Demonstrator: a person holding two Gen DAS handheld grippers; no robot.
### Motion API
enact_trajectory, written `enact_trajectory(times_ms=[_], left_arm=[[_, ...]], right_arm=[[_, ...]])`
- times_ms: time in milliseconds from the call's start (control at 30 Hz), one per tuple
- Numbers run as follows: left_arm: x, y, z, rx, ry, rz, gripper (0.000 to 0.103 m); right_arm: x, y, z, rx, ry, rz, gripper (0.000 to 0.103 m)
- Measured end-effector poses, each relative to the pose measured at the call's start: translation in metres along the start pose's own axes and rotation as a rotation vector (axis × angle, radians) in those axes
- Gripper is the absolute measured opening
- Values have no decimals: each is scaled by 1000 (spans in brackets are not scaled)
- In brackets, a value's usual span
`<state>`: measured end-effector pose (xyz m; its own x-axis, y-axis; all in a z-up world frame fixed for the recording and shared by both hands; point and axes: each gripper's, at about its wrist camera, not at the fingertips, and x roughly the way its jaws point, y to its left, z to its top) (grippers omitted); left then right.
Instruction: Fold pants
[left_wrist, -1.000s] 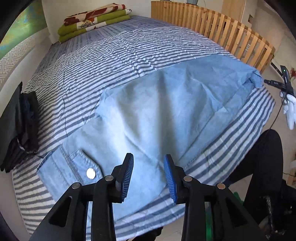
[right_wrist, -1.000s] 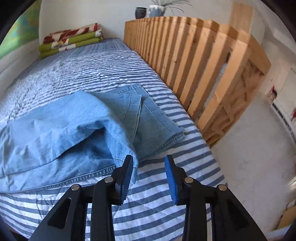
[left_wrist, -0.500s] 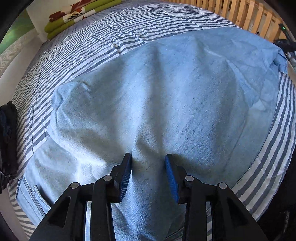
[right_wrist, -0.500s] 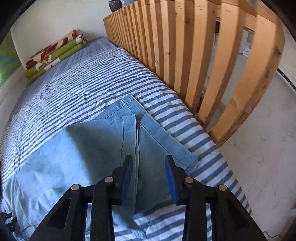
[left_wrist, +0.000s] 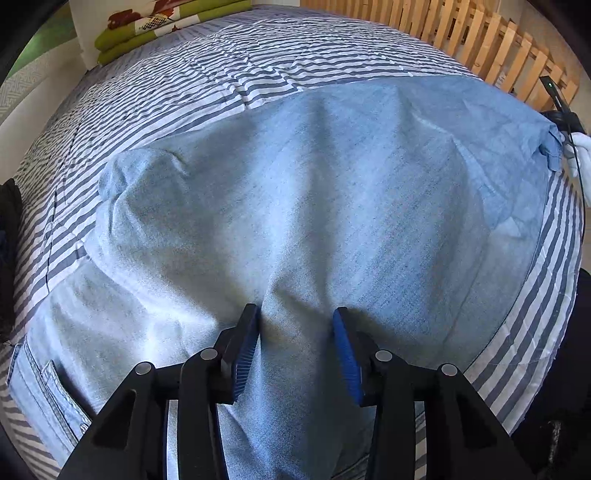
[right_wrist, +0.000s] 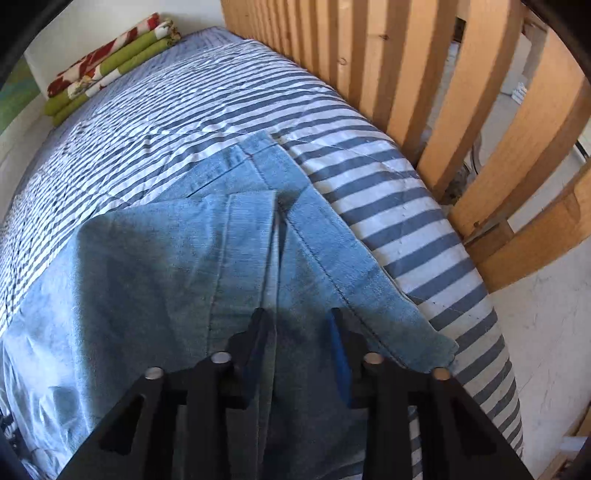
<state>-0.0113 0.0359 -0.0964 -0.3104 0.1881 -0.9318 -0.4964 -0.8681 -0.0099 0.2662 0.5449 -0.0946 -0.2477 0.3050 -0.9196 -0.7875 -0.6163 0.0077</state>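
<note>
Left hand-held gripper (left_wrist: 296, 334): low over the light blue pants (left_wrist: 314, 206), fingers spread apart and angled down, a raised ridge of cloth between them, not yet pinched. Right hand-held gripper (right_wrist: 300, 336): likewise parted, poised over the hem end near the right edge of the striped bed (right_wrist: 391, 206), beside the wooden slat rail (right_wrist: 417, 81). Pants: spread across the near part of the bed.

Both the left gripper (left_wrist: 296, 341) and the right gripper (right_wrist: 299, 341) are matte black, with angular arms and triangular cut-outs. Each has four round silver pins along its linkage. The inner faces of the fingers (left_wrist: 245, 356) carry ribbed blue pads (right_wrist: 340, 363).
</note>
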Motion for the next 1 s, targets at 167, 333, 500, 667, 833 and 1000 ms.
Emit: enact_trajectory(times_ms=[167, 333, 500, 667, 833, 1000], left_arm=[[2, 1, 3, 8, 6, 8, 44], [2, 0, 3, -1, 11, 5, 45], [2, -1, 3, -7, 8, 3, 47], [4, 1, 5, -3, 14, -5, 48], [5, 2, 6, -10, 10, -5, 50], [6, 4, 7, -11, 11, -7, 50]], right_arm=[[-20, 8, 22, -57, -78, -69, 1], [-59, 4, 47, -129, -256, -154, 0], [-24, -16, 80, -6, -60, 47, 29], [20, 2, 77, -29, 52, 22, 34], [20, 6, 71, -44, 48, 35, 2], [-25, 12, 88, -108, -126, -38, 0]])
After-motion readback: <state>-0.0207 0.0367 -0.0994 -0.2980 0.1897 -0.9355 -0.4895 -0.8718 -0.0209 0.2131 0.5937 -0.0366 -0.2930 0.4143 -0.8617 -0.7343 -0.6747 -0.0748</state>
